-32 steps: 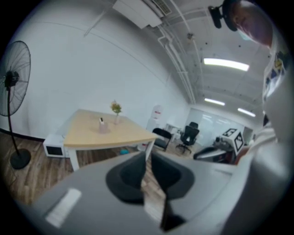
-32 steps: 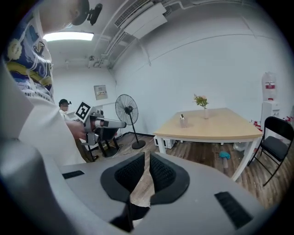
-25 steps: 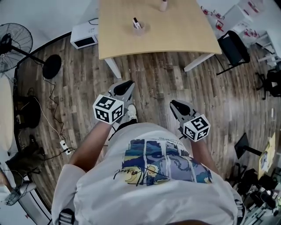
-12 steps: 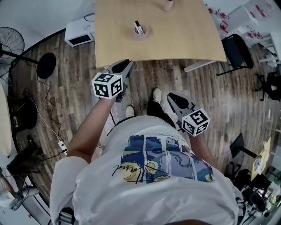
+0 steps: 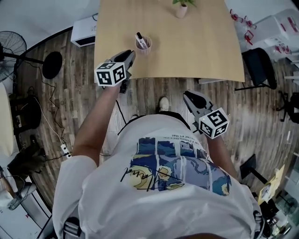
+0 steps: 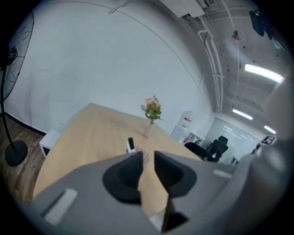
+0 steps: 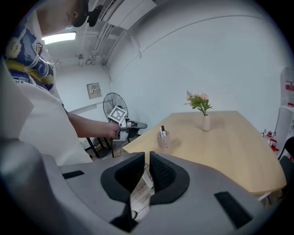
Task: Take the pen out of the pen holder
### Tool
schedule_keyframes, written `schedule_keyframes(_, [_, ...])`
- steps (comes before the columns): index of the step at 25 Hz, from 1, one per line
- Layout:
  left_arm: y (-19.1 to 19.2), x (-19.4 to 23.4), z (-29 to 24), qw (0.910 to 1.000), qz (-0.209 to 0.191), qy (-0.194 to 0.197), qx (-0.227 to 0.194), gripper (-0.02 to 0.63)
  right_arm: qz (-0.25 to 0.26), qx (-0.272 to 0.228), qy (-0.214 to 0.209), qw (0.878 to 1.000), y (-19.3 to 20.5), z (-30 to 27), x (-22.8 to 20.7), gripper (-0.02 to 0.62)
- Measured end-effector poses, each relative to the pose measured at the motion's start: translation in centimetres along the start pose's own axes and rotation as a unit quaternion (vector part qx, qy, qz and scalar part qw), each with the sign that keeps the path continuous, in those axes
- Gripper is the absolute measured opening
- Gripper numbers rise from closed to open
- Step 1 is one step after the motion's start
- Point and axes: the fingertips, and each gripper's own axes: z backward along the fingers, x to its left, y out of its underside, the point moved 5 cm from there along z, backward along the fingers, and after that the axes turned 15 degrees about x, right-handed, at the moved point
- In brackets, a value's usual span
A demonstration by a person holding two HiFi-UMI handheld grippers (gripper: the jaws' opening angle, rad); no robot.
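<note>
A clear pen holder (image 5: 143, 45) stands near the front left of the wooden table (image 5: 196, 51), with a dark pen (image 5: 139, 38) upright in it. My left gripper (image 5: 129, 56) reaches over the table's near edge, just short of the holder. Its jaws have just been opening and nothing is between them. In the left gripper view the pen (image 6: 130, 144) rises right above the left gripper (image 6: 148, 158), and the holder is mostly hidden behind it. My right gripper (image 5: 189, 96) hangs back over the floor, its jaws a narrow slit apart and empty. The right gripper view shows the holder (image 7: 163, 139) further ahead.
A small vase of flowers (image 5: 181, 8) stands at the table's far side. On the floor are a white box (image 5: 84, 36), a fan (image 5: 11, 44), cables and a power strip at the left. A black chair (image 5: 259, 65) stands to the right.
The person has walked up to the table. The left gripper has gone forward from above the floor to the table's edge beside the holder. The right gripper followed and stays over the floor.
</note>
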Motion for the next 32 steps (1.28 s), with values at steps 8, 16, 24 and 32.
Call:
schedule_keyframes(8, [-2.4, 3.3, -5.9, 0.9983, 0.012, -0.054, 0.019, 0.101, -0.006, 0.019, -0.004, 1.000, 0.4, 1.3, -7.6, 0.029])
schedule_keyframes(16, [-3.3, 5.2, -8.9, 0.9972, 0.027, -0.062, 0.031, 0.114, -0.003, 0.030, -0.009, 1.000, 0.0, 2.1, -12.5, 0.029])
schedule_keyframes(24, [-3.6, 5.7, -10.1, 0.9974, 0.031, -0.056, 0.031, 0.084, -0.002, 0.031, -0.012, 0.999, -0.1, 2.2, -14.5, 0.026])
schedule_keyframes(32, [-3.7, 5.6, -9.7, 0.9973, 0.024, -0.065, 0.025, 0.048, -0.003, 0.027, -0.014, 1.000, -0.1, 2.2, -15.0, 0.025])
